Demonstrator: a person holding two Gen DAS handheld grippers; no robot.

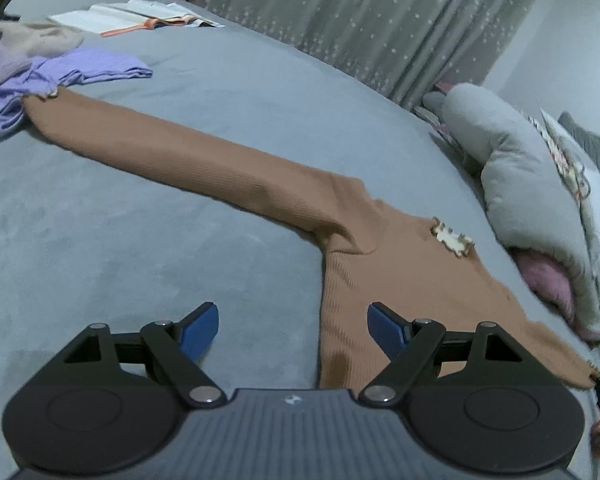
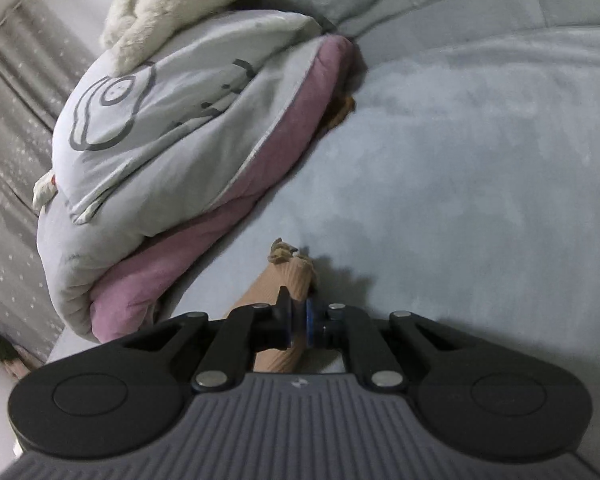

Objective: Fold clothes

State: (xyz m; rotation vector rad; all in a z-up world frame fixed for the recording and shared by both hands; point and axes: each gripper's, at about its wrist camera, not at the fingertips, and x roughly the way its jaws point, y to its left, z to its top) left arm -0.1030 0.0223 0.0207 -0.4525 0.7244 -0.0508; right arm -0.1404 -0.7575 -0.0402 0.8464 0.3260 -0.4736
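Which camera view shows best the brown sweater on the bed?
The left wrist view: the brown sweater lies spread on the bed, one long sleeve stretched out. The right wrist view shows only a sleeve end, pinched in the right hand-held gripper.

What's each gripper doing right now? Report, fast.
Left gripper: open, holding nothing.
Right gripper: shut on the brown sweater sleeve end.
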